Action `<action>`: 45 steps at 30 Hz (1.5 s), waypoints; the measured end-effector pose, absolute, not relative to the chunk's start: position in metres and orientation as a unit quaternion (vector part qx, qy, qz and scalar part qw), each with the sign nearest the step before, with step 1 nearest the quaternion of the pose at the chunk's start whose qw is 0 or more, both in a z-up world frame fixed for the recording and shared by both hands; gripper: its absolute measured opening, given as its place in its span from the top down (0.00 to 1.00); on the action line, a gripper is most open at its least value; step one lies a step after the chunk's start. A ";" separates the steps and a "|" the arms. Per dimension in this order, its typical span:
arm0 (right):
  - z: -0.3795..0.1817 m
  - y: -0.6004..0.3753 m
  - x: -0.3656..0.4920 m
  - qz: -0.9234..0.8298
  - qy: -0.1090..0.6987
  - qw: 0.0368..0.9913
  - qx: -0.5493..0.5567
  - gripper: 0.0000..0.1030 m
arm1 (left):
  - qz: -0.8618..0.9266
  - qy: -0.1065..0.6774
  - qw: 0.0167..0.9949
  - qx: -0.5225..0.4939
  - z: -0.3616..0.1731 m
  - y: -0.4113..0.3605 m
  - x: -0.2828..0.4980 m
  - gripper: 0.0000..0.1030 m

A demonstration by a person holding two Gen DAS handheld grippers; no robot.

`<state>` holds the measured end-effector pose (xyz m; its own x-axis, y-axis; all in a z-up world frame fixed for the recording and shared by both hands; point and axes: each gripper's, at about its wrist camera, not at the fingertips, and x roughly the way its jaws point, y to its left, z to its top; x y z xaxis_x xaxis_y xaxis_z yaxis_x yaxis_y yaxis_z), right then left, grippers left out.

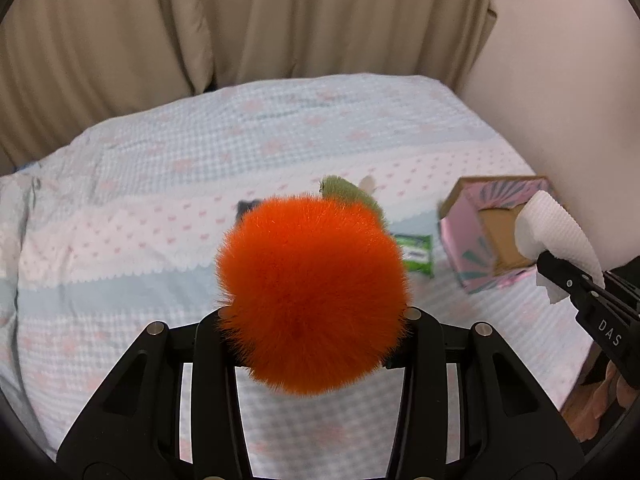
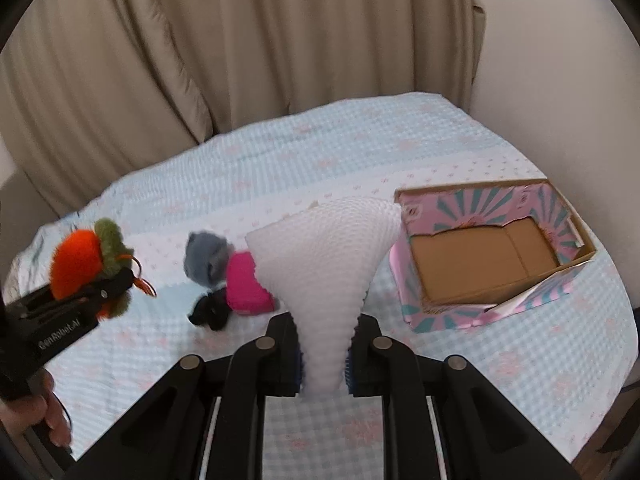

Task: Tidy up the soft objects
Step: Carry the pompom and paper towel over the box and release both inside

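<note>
My left gripper (image 1: 314,320) is shut on a fluffy orange pompom (image 1: 312,292) with a green fuzzy part (image 1: 352,194) behind it, held above the bed; it also shows in the right wrist view (image 2: 80,258). My right gripper (image 2: 324,356) is shut on a white foam net sleeve (image 2: 328,264), which fans out above the fingers; it also shows in the left wrist view (image 1: 554,224), next to the box. An open pink and teal cardboard box (image 2: 416,304) lies on the bed at the right, its inside bare.
On the bed (image 2: 360,152) lie a grey fuzzy toy (image 2: 206,258), a pink soft item (image 2: 244,286) and a black soft item (image 2: 210,312). A green packet (image 1: 418,254) lies near the box (image 1: 460,248). Beige curtains (image 2: 240,60) hang behind; a wall stands at the right.
</note>
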<state>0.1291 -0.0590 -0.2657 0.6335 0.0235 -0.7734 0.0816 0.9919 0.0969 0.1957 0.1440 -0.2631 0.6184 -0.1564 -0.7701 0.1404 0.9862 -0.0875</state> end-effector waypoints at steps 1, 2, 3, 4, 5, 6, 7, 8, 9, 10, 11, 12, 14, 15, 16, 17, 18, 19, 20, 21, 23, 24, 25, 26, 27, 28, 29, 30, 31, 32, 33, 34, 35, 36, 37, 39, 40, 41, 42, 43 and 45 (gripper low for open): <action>-0.258 -0.063 0.129 -0.017 0.426 0.902 0.068 0.86 | -0.084 0.427 0.900 -0.007 -0.256 0.139 0.197 0.64; -0.248 -0.069 0.130 -0.018 0.424 0.902 0.076 0.86 | -0.085 0.424 0.902 -0.005 -0.247 0.132 0.198 0.64; -0.241 -0.075 0.130 -0.019 0.422 0.903 0.082 0.86 | -0.087 0.421 0.903 -0.002 -0.236 0.122 0.199 0.64; -0.235 -0.080 0.130 -0.018 0.420 0.903 0.086 0.86 | -0.088 0.418 0.904 0.000 -0.229 0.114 0.200 0.64; -0.228 -0.089 0.131 -0.018 0.418 0.904 0.091 0.86 | -0.089 0.416 0.905 0.002 -0.221 0.104 0.200 0.64; -0.222 -0.096 0.132 -0.018 0.417 0.904 0.093 0.86 | -0.089 0.415 0.906 0.003 -0.215 0.096 0.201 0.64; -0.216 -0.103 0.133 -0.017 0.416 0.904 0.095 0.86 | -0.090 0.413 0.906 0.004 -0.209 0.084 0.201 0.64; -0.210 -0.113 0.133 -0.016 0.415 0.904 0.096 0.86 | -0.090 0.413 0.906 0.002 -0.203 0.071 0.202 0.64; -0.205 -0.121 0.133 -0.015 0.416 0.904 0.095 0.86 | -0.091 0.412 0.906 -0.001 -0.198 0.059 0.202 0.64; -0.200 -0.131 0.135 -0.014 0.416 0.904 0.096 0.86 | -0.092 0.413 0.906 -0.003 -0.196 0.050 0.202 0.64; -0.194 -0.142 0.137 -0.012 0.418 0.903 0.096 0.86 | -0.093 0.416 0.905 -0.005 -0.193 0.033 0.204 0.64; -0.191 -0.152 0.138 -0.011 0.420 0.903 0.093 0.86 | -0.093 0.418 0.904 -0.007 -0.193 0.021 0.205 0.64; -0.186 -0.175 0.141 -0.009 0.428 0.900 0.088 0.86 | -0.094 0.425 0.900 -0.010 -0.193 -0.006 0.209 0.64; -0.185 -0.188 0.143 -0.008 0.433 0.897 0.087 0.86 | -0.094 0.431 0.897 -0.010 -0.195 -0.022 0.211 0.64; -0.184 -0.201 0.146 -0.007 0.439 0.894 0.086 0.86 | -0.093 0.438 0.894 -0.008 -0.198 -0.037 0.213 0.64; -0.184 -0.213 0.147 -0.006 0.446 0.891 0.084 0.86 | -0.093 0.446 0.890 -0.008 -0.201 -0.050 0.217 0.64; -0.185 -0.224 0.149 -0.005 0.453 0.888 0.082 0.86 | -0.092 0.455 0.885 -0.014 -0.206 -0.065 0.220 0.64; -0.185 -0.237 0.152 -0.004 0.460 0.884 0.079 0.86 | -0.092 0.462 0.882 -0.021 -0.210 -0.077 0.223 0.64; -0.188 -0.251 0.156 -0.001 0.469 0.880 0.076 0.86 | -0.092 0.470 0.877 -0.028 -0.217 -0.094 0.227 0.64; -0.190 -0.261 0.158 0.000 0.474 0.877 0.074 0.86 | -0.090 0.475 0.875 -0.030 -0.221 -0.105 0.229 0.64; -0.198 -0.285 0.166 0.004 0.489 0.870 0.070 0.86 | -0.088 0.486 0.869 -0.033 -0.233 -0.125 0.235 0.64; -0.202 -0.295 0.170 0.005 0.495 0.866 0.071 0.86 | -0.087 0.495 0.864 -0.036 -0.241 -0.139 0.240 0.64; -0.206 -0.306 0.175 0.007 0.502 0.862 0.071 0.86 | -0.086 0.502 0.860 -0.037 -0.248 -0.147 0.246 0.64; -0.213 -0.317 0.181 0.009 0.512 0.856 0.071 0.86 | -0.085 0.509 0.856 -0.038 -0.255 -0.155 0.251 0.64; -0.219 -0.326 0.186 0.012 0.518 0.852 0.072 0.86 | -0.083 0.514 0.853 -0.039 -0.261 -0.160 0.256 0.64; -0.223 -0.334 0.191 0.015 0.524 0.849 0.072 0.86 | -0.080 0.522 0.848 -0.040 -0.268 -0.167 0.262 0.64; -0.230 -0.341 0.197 0.020 0.532 0.844 0.072 0.86 | -0.080 0.531 0.842 -0.042 -0.277 -0.175 0.270 0.64; -0.236 -0.348 0.204 0.029 0.539 0.839 0.072 0.86 | -0.079 0.538 0.838 -0.041 -0.285 -0.182 0.276 0.64; -0.243 -0.352 0.210 0.034 0.546 0.834 0.072 0.86 | -0.078 0.545 0.834 -0.037 -0.292 -0.190 0.282 0.64; -0.251 -0.357 0.218 0.038 0.553 0.829 0.073 0.86 | -0.078 0.555 0.828 -0.032 -0.301 -0.198 0.290 0.64; -0.259 -0.361 0.226 0.043 0.562 0.822 0.075 0.86 | -0.077 0.561 0.824 -0.028 -0.307 -0.202 0.294 0.64; -0.267 -0.365 0.233 0.046 0.571 0.816 0.079 0.86 | -0.076 0.571 0.817 -0.023 -0.315 -0.208 0.302 0.64; -0.276 -0.369 0.242 0.049 0.581 0.808 0.083 0.86 | -0.074 0.580 0.811 -0.018 -0.322 -0.211 0.309 0.64; -0.284 -0.371 0.248 0.050 0.589 0.802 0.086 0.86 | -0.074 0.588 0.805 -0.014 -0.329 -0.213 0.315 0.64; -0.291 -0.372 0.255 0.052 0.596 0.796 0.090 0.86 | -0.074 0.601 0.796 -0.008 -0.337 -0.216 0.321 0.64; -0.308 -0.376 0.270 0.056 0.610 0.783 0.102 0.86 | -0.074 0.628 0.774 0.007 -0.355 -0.223 0.334 0.64; -0.315 -0.376 0.276 0.057 0.619 0.776 0.107 0.86 | -0.076 0.632 0.771 0.014 -0.362 -0.227 0.339 0.64; -0.325 -0.378 0.283 0.058 0.630 0.766 0.112 0.86 | -0.075 0.635 0.769 0.021 -0.368 -0.229 0.344 0.64; -0.332 -0.378 0.289 0.058 0.638 0.759 0.115 0.86 | -0.073 0.640 0.764 0.031 -0.375 -0.232 0.348 0.64; -0.339 -0.380 0.295 0.058 0.643 0.754 0.117 0.86 | -0.072 0.644 0.761 0.037 -0.379 -0.234 0.350 0.64; -0.352 -0.381 0.303 0.058 0.654 0.743 0.126 0.86 | -0.074 0.655 0.751 0.047 -0.391 -0.238 0.355 0.64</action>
